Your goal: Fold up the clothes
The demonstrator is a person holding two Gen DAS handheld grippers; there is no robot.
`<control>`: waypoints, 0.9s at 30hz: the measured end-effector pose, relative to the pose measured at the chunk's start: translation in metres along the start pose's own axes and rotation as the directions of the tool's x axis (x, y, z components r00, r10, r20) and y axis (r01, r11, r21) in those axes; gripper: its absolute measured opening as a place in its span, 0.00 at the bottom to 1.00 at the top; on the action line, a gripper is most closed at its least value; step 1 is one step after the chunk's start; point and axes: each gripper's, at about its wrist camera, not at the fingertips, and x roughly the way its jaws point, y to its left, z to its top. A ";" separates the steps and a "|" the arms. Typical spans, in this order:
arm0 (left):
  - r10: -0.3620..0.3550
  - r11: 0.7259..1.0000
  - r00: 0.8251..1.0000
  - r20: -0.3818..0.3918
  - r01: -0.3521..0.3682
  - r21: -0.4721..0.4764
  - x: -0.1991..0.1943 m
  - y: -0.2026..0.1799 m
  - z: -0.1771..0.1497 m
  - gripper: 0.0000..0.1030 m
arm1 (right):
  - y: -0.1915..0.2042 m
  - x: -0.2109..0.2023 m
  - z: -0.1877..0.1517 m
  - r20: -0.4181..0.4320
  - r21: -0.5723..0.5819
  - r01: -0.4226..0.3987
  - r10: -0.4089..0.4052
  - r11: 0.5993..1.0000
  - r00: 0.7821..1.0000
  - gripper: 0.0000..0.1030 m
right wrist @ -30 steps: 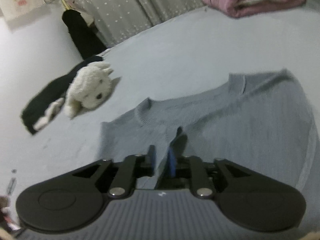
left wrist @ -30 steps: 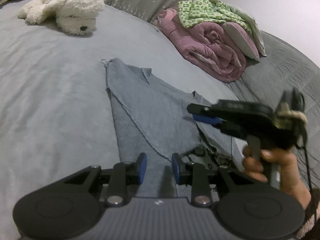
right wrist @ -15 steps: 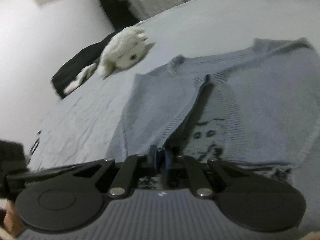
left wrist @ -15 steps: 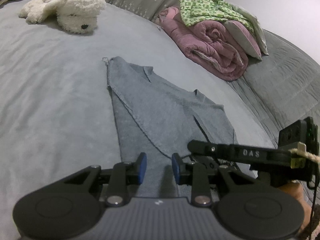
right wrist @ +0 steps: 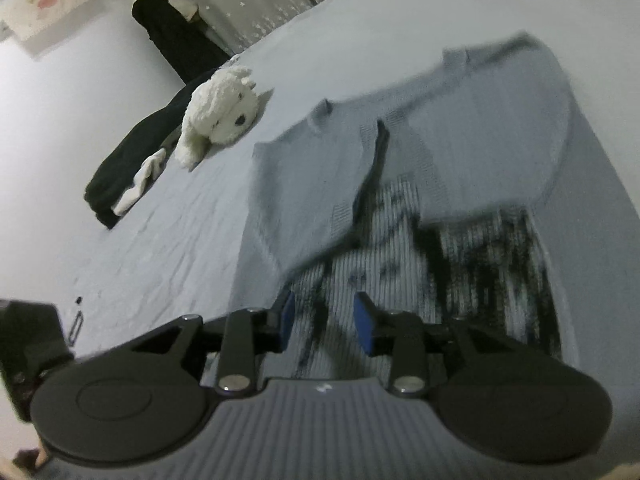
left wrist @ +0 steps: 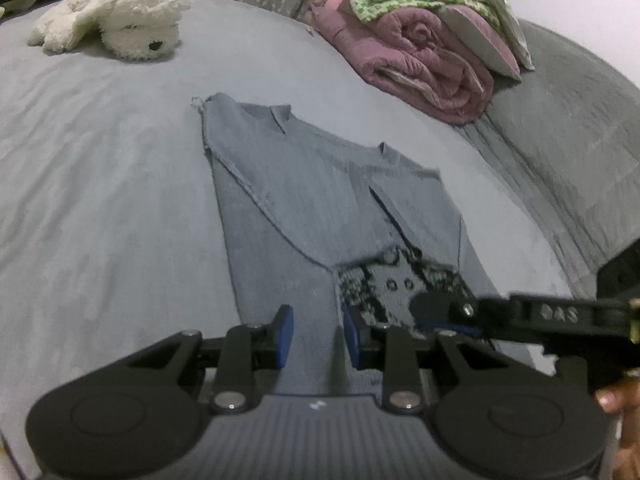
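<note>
Both pairs of jaws stand apart with nothing between the blue pads. The left gripper (left wrist: 316,336) hangs low over the near hem of the grey knit sweater (left wrist: 304,200); the right gripper (right wrist: 325,326) hovers just above the black-and-white patterned panel (right wrist: 460,256) at the sweater's near end, and in the left view its long black body comes in from 3 o'clock at the same hem.

The sweater lies flat on the grey bedspread (left wrist: 92,208), both sleeves already folded in over the body so they meet near the middle, the collar at 12 o'clock and the hem nearest the cameras.

By the look of it, the knit is soft, limp and fairly light, with some thickness where the sleeves double the layers. It will sag between two grips and drag on the bedspread rather than slide. The ribbed hem corners look the firmest hold, one per gripper, pinching through all layers so the sleeves stay tucked.

Farther out, a white plush dog (left wrist: 120,28) lies at 11 o'clock and a rolled pink quilt (left wrist: 420,72) at 1 o'clock.
</note>
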 end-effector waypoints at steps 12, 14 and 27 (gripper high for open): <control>0.115 0.989 0.992 -0.042 -0.111 0.098 -0.025 -0.022 -0.035 0.34 | -0.004 -0.043 -0.051 -0.044 0.157 -0.030 0.037 0.987 0.998 0.36; 0.121 0.988 0.991 -0.052 -0.115 0.101 -0.031 -0.023 -0.041 0.34 | -0.003 -0.049 -0.058 -0.056 0.177 -0.031 0.041 0.984 0.998 0.36; 0.084 0.975 0.996 -0.018 -0.079 0.206 -0.085 -0.048 -0.092 0.32 | 0.028 -0.061 -0.085 -0.132 0.158 -0.123 0.144 0.980 0.981 0.36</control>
